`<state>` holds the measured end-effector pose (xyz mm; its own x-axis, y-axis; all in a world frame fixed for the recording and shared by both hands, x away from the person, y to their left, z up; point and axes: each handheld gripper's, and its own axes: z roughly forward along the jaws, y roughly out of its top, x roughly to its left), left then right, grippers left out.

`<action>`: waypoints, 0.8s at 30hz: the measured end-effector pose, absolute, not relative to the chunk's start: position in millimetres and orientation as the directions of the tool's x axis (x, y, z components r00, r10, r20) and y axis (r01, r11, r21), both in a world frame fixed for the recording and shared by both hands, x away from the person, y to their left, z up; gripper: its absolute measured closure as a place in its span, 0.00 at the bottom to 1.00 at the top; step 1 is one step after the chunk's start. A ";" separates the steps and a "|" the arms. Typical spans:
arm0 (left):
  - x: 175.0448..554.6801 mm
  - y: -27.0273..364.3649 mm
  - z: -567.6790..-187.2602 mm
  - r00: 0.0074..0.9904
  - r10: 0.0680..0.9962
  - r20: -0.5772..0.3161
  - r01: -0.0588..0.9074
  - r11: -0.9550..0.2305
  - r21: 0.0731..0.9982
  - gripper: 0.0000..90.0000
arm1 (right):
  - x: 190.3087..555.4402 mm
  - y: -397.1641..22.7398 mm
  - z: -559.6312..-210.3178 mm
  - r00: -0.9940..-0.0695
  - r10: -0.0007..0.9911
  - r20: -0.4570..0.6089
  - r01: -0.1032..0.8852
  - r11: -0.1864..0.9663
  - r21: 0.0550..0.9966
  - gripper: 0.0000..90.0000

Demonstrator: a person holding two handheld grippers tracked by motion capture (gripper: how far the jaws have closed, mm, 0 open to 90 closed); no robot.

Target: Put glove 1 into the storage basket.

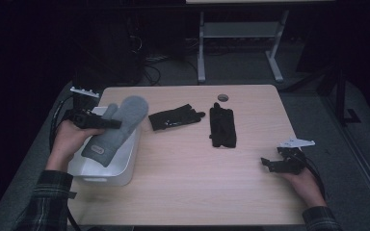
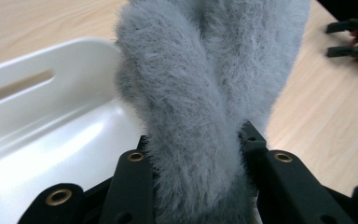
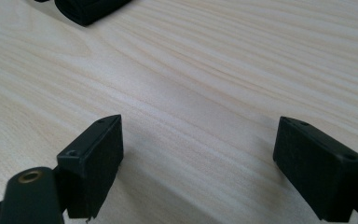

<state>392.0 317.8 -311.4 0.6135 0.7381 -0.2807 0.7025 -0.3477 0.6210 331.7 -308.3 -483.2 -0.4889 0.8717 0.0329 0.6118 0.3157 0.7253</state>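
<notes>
1. The left gripper (image 1: 107,123) was clamped on a fuzzy grey fleece mitten (image 1: 117,129), its jaws pressed against both sides of the pile in the left gripper view (image 2: 200,116).
2. The mitten hung over the white rectangular plastic bin (image 1: 125,166) at the table's left edge, its cuff end low toward the bin's inside and its rounded tip reaching out past the far rim.
3. The right gripper (image 1: 270,163) rested low at the right side of the light wooden table (image 1: 197,178), jaws wide apart and holding nothing; bare wood lay between them in the right gripper view (image 3: 198,158).
4. Two black gloves lay on the table well apart from the bin: one fingered black glove (image 1: 173,118) near the mitten's tip, another black glove (image 1: 221,126) at the centre.
5. The step in hand seemed to be dropping the mitten into the bin. The next move would call for lowering it inside the rim and parting the jaws, then reaching for a black glove.
</notes>
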 end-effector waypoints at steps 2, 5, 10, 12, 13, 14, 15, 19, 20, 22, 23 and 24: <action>393.2 325.1 -319.3 0.594 0.751 -0.288 0.720 -0.337 0.606 0.73 | 331.7 -308.3 -483.2 -0.488 0.872 0.033 0.612 0.315 0.725 0.18; 395.3 335.0 -332.5 0.563 0.772 -0.294 0.746 -0.322 0.584 0.73 | 331.7 -308.3 -483.2 -0.486 0.873 0.033 0.613 0.314 0.725 0.18; 400.1 347.2 -354.9 0.510 0.808 -0.296 0.789 -0.302 0.535 0.73 | 331.8 -308.3 -483.1 -0.486 0.873 0.033 0.613 0.314 0.725 0.18; 401.3 351.1 -362.4 0.492 0.815 -0.306 0.802 -0.287 0.524 0.73 | 331.8 -308.3 -483.2 -0.487 0.873 0.033 0.612 0.314 0.725 0.18; 401.9 352.7 -366.1 0.482 0.817 -0.316 0.809 -0.277 0.518 0.73 | 331.7 -308.3 -483.2 -0.486 0.873 0.033 0.613 0.314 0.725 0.18; 402.4 353.9 -369.4 0.475 0.820 -0.319 0.815 -0.273 0.512 0.73 | 331.8 -308.3 -483.2 -0.487 0.873 0.033 0.613 0.314 0.725 0.18; 403.0 354.7 -373.0 0.472 0.821 -0.323 0.819 -0.273 0.504 0.73 | 331.8 -308.3 -483.2 -0.487 0.873 0.033 0.613 0.314 0.725 0.18; 406.5 354.2 -388.5 0.454 0.830 -0.325 0.841 -0.278 0.465 0.72 | 331.8 -308.3 -483.1 -0.487 0.873 0.033 0.613 0.314 0.725 0.18; 407.5 354.2 -392.2 0.451 0.832 -0.323 0.844 -0.279 0.458 0.72 | 331.9 -308.4 -483.2 -0.488 0.872 0.031 0.611 0.316 0.726 0.18; 409.3 355.2 -399.2 0.435 0.837 -0.331 0.854 -0.266 0.448 0.71 | 331.9 -308.4 -483.3 -0.488 0.872 0.031 0.610 0.316 0.726 0.18; 410.4 356.2 -402.4 0.430 0.840 -0.330 0.857 -0.265 0.441 0.71 | 331.9 -308.4 -483.2 -0.488 0.872 0.032 0.611 0.315 0.726 0.18; 411.7 356.8 -406.0 0.429 0.843 -0.323 0.860 -0.272 0.432 0.70 | 331.9 -308.4 -483.2 -0.488 0.872 0.031 0.610 0.316 0.726 0.18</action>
